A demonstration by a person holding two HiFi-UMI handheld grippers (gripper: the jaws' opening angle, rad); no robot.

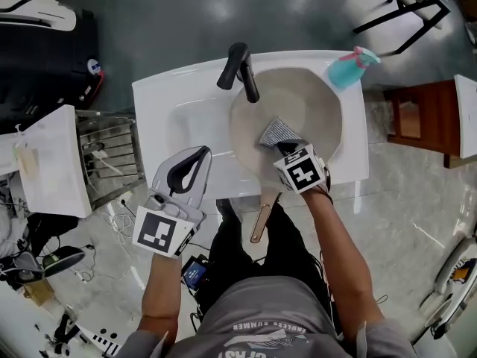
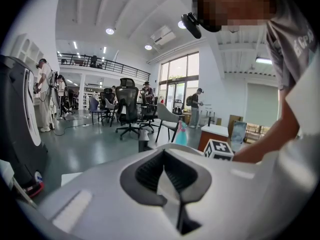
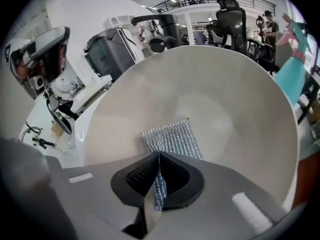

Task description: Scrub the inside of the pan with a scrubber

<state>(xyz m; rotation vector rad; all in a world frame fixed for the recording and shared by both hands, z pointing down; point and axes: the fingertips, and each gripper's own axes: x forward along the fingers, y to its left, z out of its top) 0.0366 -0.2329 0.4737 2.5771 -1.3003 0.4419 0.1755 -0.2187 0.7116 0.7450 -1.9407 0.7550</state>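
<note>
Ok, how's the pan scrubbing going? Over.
Right hand-held gripper shut on scrubber, inside pan. Left hand-held gripper shut, empty, held aside. Faucet by pan rim, not blocking.

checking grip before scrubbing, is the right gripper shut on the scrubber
Shut on it: the right gripper pinches the mesh scrubber between its jaws, inside the pan.

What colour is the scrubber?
The scrubber is silvery grey mesh, clearest in the right gripper view.

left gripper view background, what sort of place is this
Likely an open-plan office or lab hall, not a home kitchen: office chairs, a railed mezzanine, and a freestanding white sink.
</note>
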